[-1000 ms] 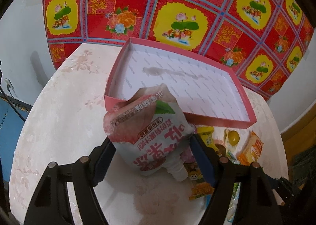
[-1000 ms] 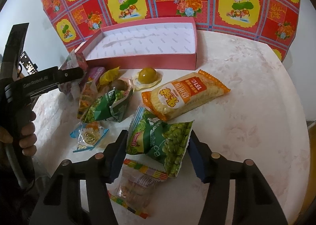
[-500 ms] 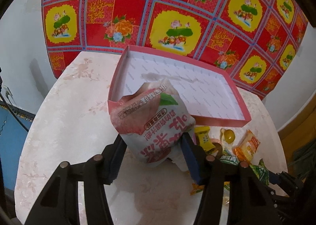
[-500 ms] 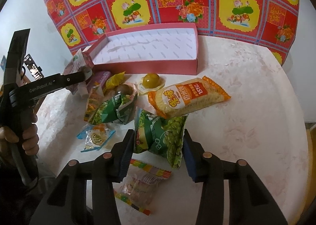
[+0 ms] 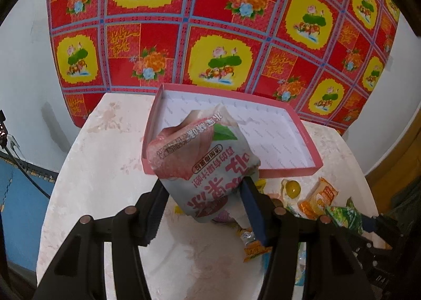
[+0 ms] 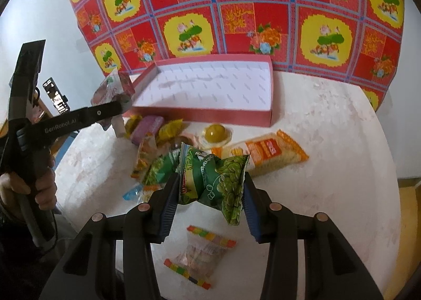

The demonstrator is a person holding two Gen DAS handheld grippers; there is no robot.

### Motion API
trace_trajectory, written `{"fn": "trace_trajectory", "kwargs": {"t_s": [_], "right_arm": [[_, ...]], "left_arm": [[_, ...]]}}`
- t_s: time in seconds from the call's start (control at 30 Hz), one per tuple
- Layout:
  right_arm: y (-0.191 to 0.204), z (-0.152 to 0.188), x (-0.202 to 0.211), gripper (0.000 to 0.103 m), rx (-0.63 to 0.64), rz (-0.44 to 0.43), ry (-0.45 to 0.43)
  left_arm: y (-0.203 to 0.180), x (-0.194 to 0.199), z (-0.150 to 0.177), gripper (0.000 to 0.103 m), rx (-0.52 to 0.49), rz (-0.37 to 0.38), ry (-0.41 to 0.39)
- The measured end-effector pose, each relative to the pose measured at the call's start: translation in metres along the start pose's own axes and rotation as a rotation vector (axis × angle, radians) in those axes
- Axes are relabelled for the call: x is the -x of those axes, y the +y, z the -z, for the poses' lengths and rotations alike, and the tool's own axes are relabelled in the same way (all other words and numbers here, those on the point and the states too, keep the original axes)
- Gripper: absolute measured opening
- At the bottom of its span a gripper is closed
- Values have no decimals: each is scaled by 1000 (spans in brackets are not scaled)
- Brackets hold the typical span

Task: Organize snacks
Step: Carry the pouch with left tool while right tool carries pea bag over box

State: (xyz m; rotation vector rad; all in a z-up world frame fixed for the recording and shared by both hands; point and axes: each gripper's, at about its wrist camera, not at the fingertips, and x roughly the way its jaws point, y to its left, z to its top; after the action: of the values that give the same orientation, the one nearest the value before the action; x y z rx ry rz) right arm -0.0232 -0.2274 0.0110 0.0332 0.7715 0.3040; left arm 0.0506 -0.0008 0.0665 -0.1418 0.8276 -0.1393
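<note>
A pink and white spouted drink pouch [image 5: 200, 157] hangs above the table with my left gripper [image 5: 204, 189] shut on its lower half. Behind it lies the shallow pink box [image 5: 286, 171], white inside and with nothing in it. In the right wrist view my right gripper [image 6: 210, 184] is shut on a crumpled green pea snack bag [image 6: 226, 181], held clear of the table. The same view shows the left gripper's finger [image 6: 105, 111] with the pouch [image 6: 110, 86] at the box's [image 6: 210, 115] left corner.
On the round marble table [image 6: 329, 142], in front of the box, lie an orange cracker pack [image 6: 268, 152], a yellow jelly cup [image 6: 215, 134], a purple packet [image 6: 147, 126], another green bag [image 6: 160, 168] and a clear candy bag [image 6: 202, 255]. A red patterned cloth [image 6: 236, 10] hangs behind. A person's hand [image 6: 44, 186] grips the left handle.
Both grippers narrowed onto their packets and rose. The pouch and the green bag have left the table, and the table looks farther away in both views.
</note>
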Motion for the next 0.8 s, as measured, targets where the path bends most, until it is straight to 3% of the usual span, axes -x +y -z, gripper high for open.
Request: {"fn": "trace_trajectory", "kwargs": {"t_s": [0.8], "right_arm": [[-5,-84,-26,46,54,-24,-47]], "left_arm": [[-9,-22,-43,59,-41,-28,-5]]}}
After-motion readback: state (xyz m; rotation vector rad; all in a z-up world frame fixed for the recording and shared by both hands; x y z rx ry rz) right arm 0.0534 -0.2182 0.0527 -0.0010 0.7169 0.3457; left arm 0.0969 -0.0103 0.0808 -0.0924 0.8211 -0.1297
